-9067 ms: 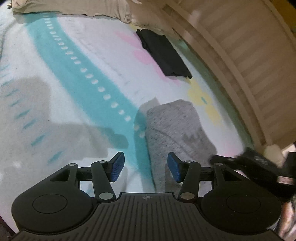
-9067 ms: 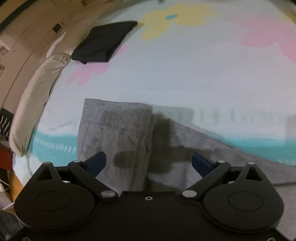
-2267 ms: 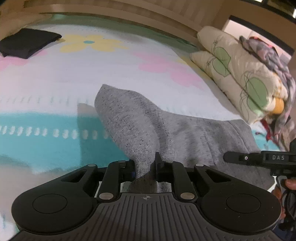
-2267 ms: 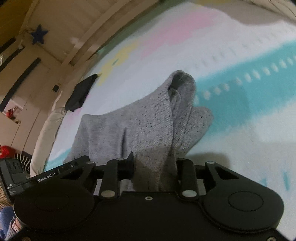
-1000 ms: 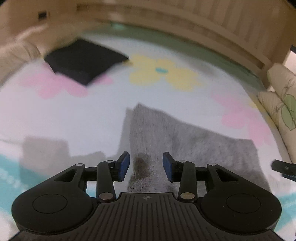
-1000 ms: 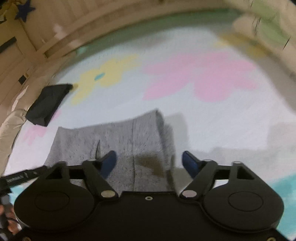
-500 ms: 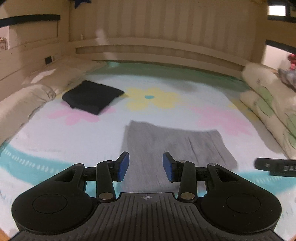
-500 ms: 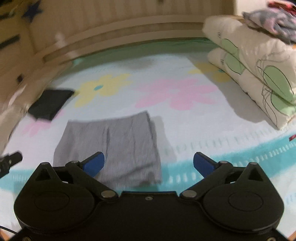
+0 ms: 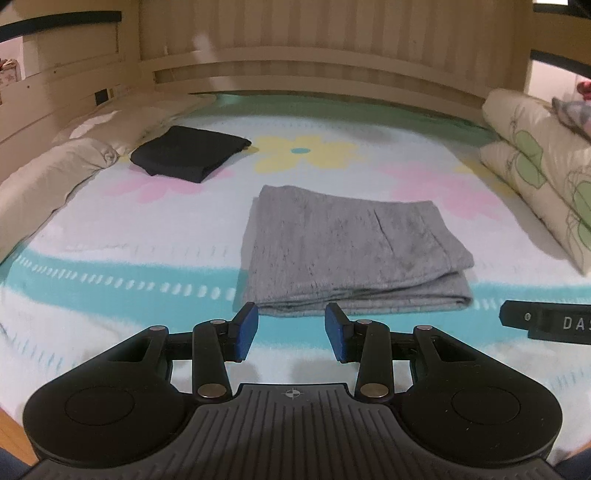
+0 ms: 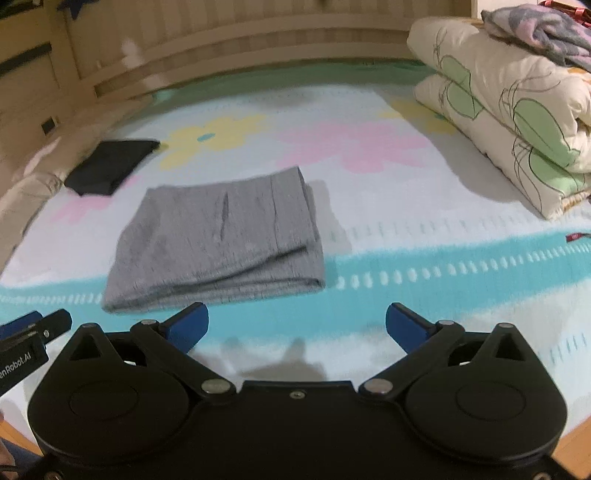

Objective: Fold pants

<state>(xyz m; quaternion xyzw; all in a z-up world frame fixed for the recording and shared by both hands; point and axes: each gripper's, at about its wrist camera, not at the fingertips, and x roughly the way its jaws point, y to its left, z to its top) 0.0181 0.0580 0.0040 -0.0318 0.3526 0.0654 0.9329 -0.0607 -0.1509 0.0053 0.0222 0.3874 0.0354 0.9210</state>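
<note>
1. Grey knit pants lie folded into one flat, layered rectangle on the flowered blanket, their near edge over its turquoise stripe.
2. Just near of that edge hangs the left gripper, its blue pads partly apart with nothing between them and not touching the cloth.
3. Seen from the right wrist, the pants sit far and to the left of the right gripper, whose jaws stand wide and empty; they have just been opening, and only blanket shows between them.
4. Each gripper's tip shows at the edge of the other's view, the two side by side.
5. Bare blanket rings the pants on all four sides, widest on the near side and to the right.
6. One folded black garment lies far left, well apart from the pants.
7. Two stacked cream quilts with green leaves bound the right edge, a patterned cloth heaped on top.
8. One long beige pillow lines the left edge, and a slatted wooden wall closes the far side.
</note>
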